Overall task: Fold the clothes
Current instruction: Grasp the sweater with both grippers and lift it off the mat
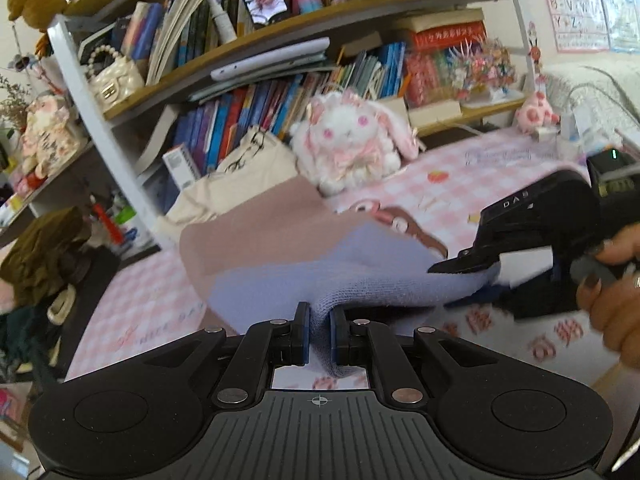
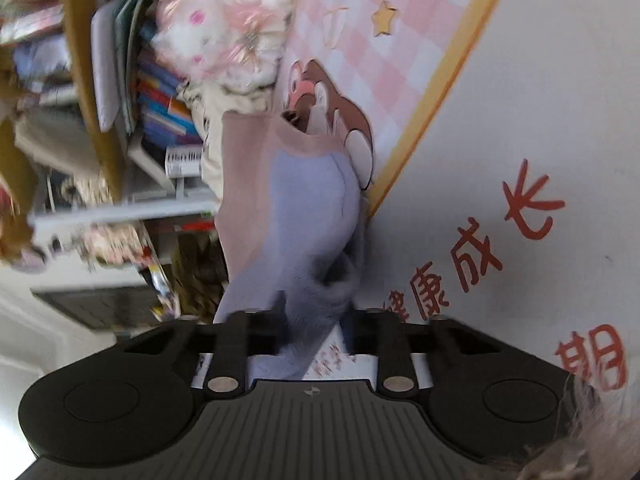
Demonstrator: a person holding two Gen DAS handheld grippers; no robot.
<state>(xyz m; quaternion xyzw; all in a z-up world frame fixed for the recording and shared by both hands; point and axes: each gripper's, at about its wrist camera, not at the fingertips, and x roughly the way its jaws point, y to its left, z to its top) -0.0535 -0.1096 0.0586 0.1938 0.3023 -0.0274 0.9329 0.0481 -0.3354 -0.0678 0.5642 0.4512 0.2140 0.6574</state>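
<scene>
The left gripper (image 1: 320, 334) is clamped on a fold of a lilac and dusty-pink garment (image 1: 320, 276), the cloth bunched between its two blue-padded fingers (image 1: 304, 330) and hanging a little way below them. From that pinch the garment runs forward and away from the gripper, lilac nearest the fingers, pink farther off. It stretches over a bench covered with a pink checked mat (image 1: 460, 184) that carries red printed characters and a cartoon figure.

To the right of the left gripper, and slightly ahead of it, the right gripper (image 1: 468, 270) bites the same lilac edge, its black fingers closed over the cloth. A hand (image 1: 612, 276) with a ring and dark nails holds its handle.

In the right wrist view, which is rolled sideways and blurred, the right gripper (image 2: 316, 328) has the lilac cloth (image 2: 312, 216) gathered between its fingers, and the pink part (image 2: 248, 176) lies beyond.

Beyond the garment from the left gripper sit a white and pink plush rabbit (image 1: 352, 140) and a cream cloth bag (image 1: 244, 176), both at the foot of a bookshelf (image 1: 280, 40) full of books. A smaller pink plush (image 1: 536, 114) sits far right.
</scene>
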